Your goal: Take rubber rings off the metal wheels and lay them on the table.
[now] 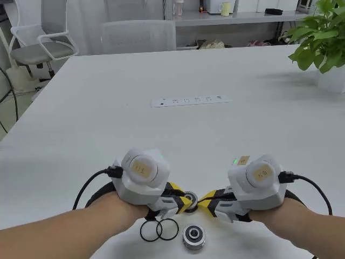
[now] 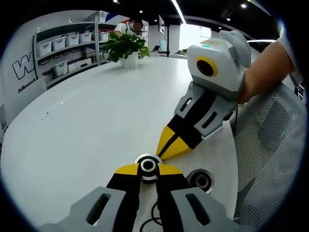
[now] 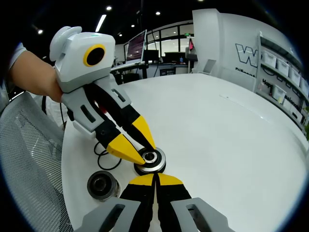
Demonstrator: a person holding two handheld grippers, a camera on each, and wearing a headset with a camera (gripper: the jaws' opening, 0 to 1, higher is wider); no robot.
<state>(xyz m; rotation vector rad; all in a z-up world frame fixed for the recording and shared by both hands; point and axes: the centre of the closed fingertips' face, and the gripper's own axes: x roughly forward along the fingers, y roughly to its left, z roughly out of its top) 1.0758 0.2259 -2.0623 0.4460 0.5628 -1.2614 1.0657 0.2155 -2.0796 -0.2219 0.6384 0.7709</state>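
Observation:
A metal wheel (image 1: 190, 195) with a black rubber rim sits near the table's front edge, and my left gripper (image 1: 184, 201) is shut on it. In the left gripper view the yellow tips flank the wheel (image 2: 147, 166). My right gripper (image 1: 204, 203) is shut, its tips against the wheel's rim (image 3: 150, 159). It enters the left gripper view from the right as the right gripper (image 2: 164, 147). A second wheel (image 1: 193, 236) stands nearer to me. Two black rubber rings (image 1: 159, 230) lie flat beside it, overlapping.
A white power strip (image 1: 190, 100) lies in the middle of the white table (image 1: 108, 124). A potted plant (image 1: 321, 38) stands at the far right corner. Chairs (image 1: 43, 46) stand beyond the far left edge. A mesh chair back (image 2: 270, 159) is close behind me.

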